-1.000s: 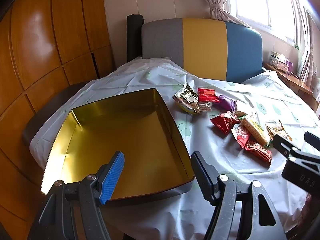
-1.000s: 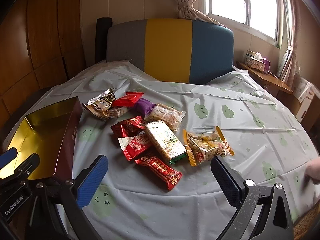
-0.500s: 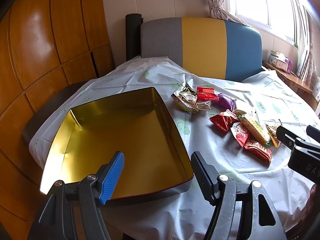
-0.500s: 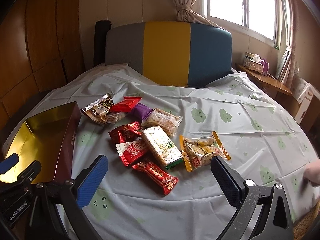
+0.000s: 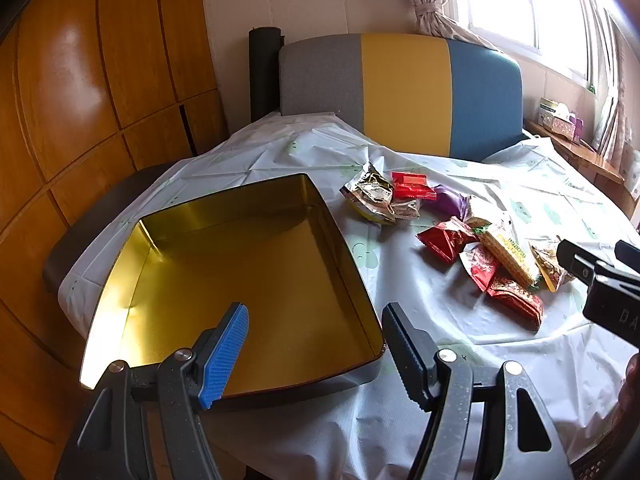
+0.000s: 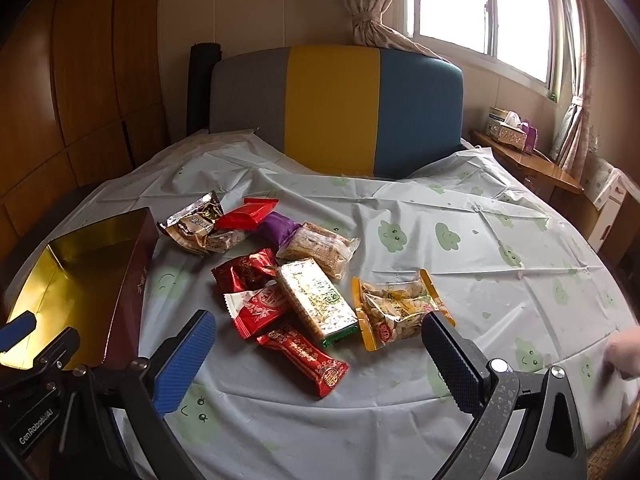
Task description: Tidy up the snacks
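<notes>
Opening stage of the sort, by the look of it: nothing yet sits in the gold-lined tin (image 5: 240, 264), which stands empty at the table's left side on the pale printed tablecloth (image 6: 460, 264)

Tools
- left gripper (image 5: 314, 340): fingers spread, empty, hovering over the tin's near rim
- right gripper (image 6: 320, 354): fingers spread, empty, poised just short of the snack pile

Snacks, all loose on the cloth right of the tin, ten counted, though overlaps make this approximate:
- red wrappers, four: long red bar (image 6: 302, 356) nearest; red-and-white packet (image 6: 258, 308); crinkled red packet (image 6: 244, 270); flat red packet (image 6: 246, 214) farthest
- gold foil packet (image 6: 192, 220), one, with one small clear-wrapped piece (image 6: 224, 240) touching it
- purple sweet (image 6: 278, 228), one
- clear-wrapped rice cake (image 6: 320, 246), one
- green-edged white bar (image 6: 318, 300), one
- orange-edged nut bag (image 6: 396, 308), one

Next move, as judged: right gripper drops onto the nearest piece, likely the long red bar, closes across its narrow width, then carries it left into the tin. Slippery, crinkly film calls for a firm central pinch
</notes>
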`<state>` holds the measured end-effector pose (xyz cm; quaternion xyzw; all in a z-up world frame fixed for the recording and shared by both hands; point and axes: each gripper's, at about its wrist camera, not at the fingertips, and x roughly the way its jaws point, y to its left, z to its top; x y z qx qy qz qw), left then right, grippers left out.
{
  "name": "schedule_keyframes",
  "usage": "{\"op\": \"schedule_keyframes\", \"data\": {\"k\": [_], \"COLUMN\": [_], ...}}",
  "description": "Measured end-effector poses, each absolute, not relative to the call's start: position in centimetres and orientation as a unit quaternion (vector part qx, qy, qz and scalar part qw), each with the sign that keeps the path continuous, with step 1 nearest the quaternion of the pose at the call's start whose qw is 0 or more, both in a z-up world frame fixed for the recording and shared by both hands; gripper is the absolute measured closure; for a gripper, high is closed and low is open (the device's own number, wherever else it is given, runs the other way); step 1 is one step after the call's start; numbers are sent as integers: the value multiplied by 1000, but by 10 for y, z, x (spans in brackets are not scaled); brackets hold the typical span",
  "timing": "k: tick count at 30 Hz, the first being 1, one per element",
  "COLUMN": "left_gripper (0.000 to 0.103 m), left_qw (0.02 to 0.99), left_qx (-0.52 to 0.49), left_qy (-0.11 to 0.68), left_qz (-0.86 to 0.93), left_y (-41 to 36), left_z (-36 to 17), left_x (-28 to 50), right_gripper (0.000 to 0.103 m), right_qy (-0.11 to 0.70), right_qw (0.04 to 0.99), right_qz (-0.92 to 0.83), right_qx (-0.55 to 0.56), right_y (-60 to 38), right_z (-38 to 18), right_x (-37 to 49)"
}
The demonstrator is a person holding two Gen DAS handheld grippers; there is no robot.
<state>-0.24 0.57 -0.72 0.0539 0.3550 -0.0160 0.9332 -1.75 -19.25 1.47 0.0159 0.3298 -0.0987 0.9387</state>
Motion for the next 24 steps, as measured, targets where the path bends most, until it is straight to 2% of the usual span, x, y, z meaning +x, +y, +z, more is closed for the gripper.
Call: {"op": "schedule_keyframes", "data": {"k": [15,24], "left_gripper": [33,33], "left_qw": [931,915], "left_qx": [70,54], "left_qy": [357,374], "left_qz": [-27,-143], "left_y": [-4,-24], "left_z": [-7,-1], "left_x": [-4,1], "right_gripper": [0,0], "right_qy": [327,380], "right_qw": [941,920], "right_qz": [-88,-64], "right_qx": [20,75], "right_y": [-213,-298], "right_z": [26,33], "right_x": [-11,36]}}
